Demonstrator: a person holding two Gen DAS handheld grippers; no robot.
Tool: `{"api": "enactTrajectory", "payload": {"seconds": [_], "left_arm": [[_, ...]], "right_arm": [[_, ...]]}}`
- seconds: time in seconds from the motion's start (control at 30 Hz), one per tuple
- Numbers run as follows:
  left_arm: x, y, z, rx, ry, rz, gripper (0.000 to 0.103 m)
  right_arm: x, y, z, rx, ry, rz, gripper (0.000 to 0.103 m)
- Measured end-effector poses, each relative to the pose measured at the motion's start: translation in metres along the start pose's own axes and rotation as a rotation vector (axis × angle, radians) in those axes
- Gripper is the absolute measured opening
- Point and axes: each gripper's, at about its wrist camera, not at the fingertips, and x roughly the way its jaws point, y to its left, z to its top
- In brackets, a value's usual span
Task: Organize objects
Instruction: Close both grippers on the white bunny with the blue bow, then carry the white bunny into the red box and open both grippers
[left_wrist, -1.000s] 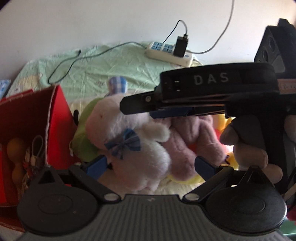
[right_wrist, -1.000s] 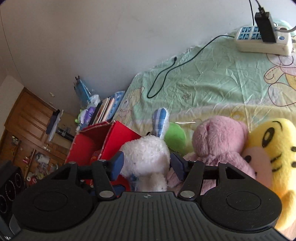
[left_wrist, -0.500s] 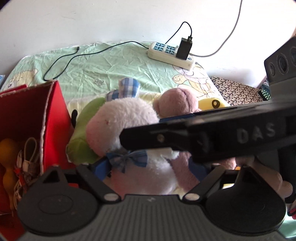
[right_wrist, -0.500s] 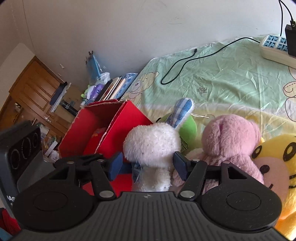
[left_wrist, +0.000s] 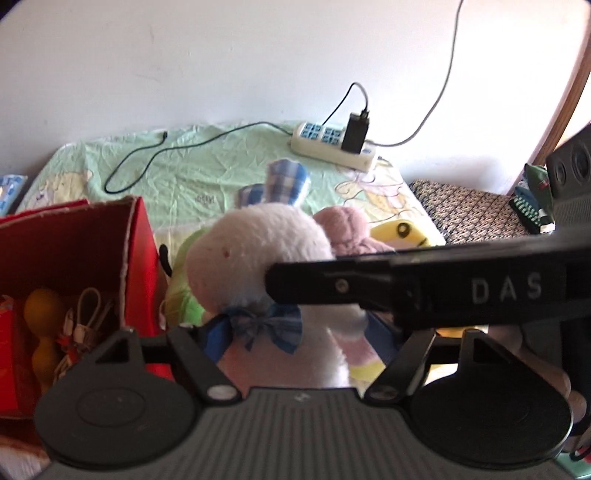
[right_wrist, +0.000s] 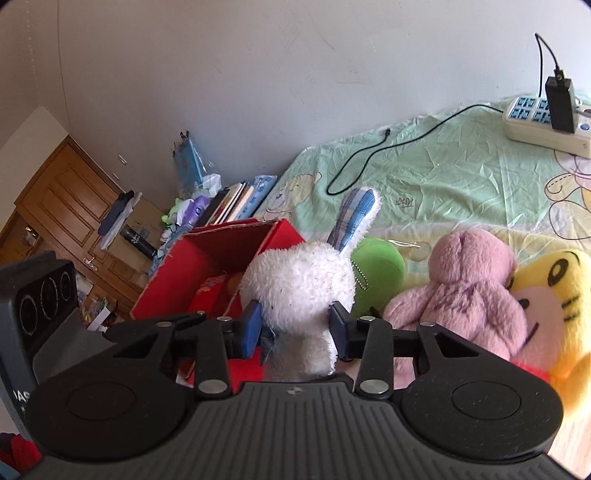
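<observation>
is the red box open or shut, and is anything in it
Open: the red box has no lid on, and an orange toy and coiled white cables lie inside.

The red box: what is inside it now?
Inside the red box, the left wrist view shows an orange rounded object and coiled pale cords. The box bottom and near corner are covered by the left gripper.

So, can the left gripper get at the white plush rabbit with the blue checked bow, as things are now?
Probably not cleanly. The right gripper has its jaws closed around the white plush rabbit at the neck, and its black body crosses in front of the left gripper, whose open jaws sit either side of the rabbit's bow.
</observation>
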Motion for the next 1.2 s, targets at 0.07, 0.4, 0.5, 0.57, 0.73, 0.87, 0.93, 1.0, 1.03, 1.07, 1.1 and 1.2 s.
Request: {"api": "enactTrajectory", "payload": {"seconds": [0.07,0.4,0.5,0.57,0.73,0.87,0.93,1.0,1.03,1.07,1.1,1.2], "left_arm": [[-0.007,-0.005,-0.003,0.004,-0.016,0.005,0.076],[-0.059,-0.017,-0.02,0.04,-0.126,0.118,0.076],[-0.075,-0.005,-0.022,0.039,-0.155,0.141,0.076],[-0.087,0.008,-0.021,0.033,-0.18,0.154,0.076],[-0.115,0.057,-0.017,0.003,-0.232,0.185,0.076],[-0.13,0.105,-0.016,-0.021,-0.234,0.199,0.076],[-0.133,0.131,-0.017,-0.034,-0.221,0.207,0.076],[-0.131,0.153,-0.019,-0.037,-0.206,0.222,0.076],[-0.13,0.164,-0.02,-0.038,-0.195,0.228,0.076],[-0.128,0.173,-0.02,-0.041,-0.185,0.231,0.076],[-0.125,0.185,-0.021,-0.046,-0.174,0.229,0.076],[-0.113,0.214,-0.023,-0.057,-0.132,0.223,0.075]], "right_arm": [[-0.009,0.008,-0.008,-0.004,-0.02,-0.005,0.043],[-0.017,0.047,-0.018,-0.058,-0.119,0.041,0.043],[-0.007,0.065,-0.012,-0.082,-0.129,0.057,0.043],[0.002,0.08,-0.008,-0.109,-0.139,0.065,0.043],[0.038,0.11,0.006,-0.119,-0.148,0.097,0.043],[0.08,0.131,0.01,-0.084,-0.131,0.113,0.043],[0.101,0.139,0.01,-0.054,-0.116,0.116,0.043],[0.121,0.146,0.007,-0.022,-0.101,0.12,0.043],[0.131,0.149,0.006,-0.01,-0.093,0.119,0.043],[0.14,0.151,0.005,0.005,-0.083,0.114,0.043],[0.149,0.152,0.005,0.019,-0.073,0.109,0.043],[0.174,0.153,0.003,0.073,-0.035,0.09,0.043]]}}
